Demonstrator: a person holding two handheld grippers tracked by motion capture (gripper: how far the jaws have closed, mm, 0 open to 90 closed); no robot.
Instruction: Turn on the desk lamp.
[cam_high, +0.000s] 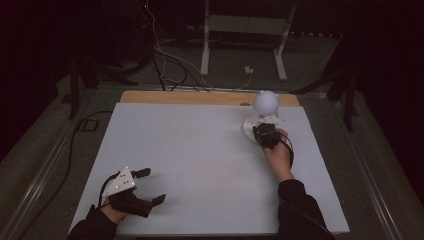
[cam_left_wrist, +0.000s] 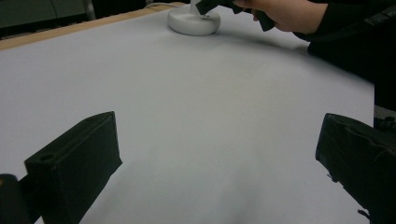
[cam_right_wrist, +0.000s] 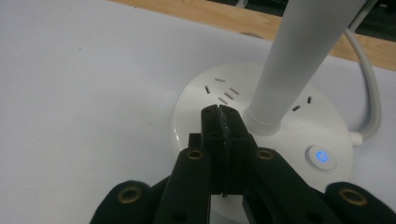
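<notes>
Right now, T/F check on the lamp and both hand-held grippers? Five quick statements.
1. The right hand-held gripper has its jaws pressed together over the lamp base. True.
2. The left hand-held gripper is shut. False: its jaws stand wide apart above the bare white table sheet.
3. The button on the base glows blue. True.
4. The lamp sits at the near left corner of the table. False: it is at the far right, near the wooden edge.
5. The base has socket slots on top. True.
</notes>
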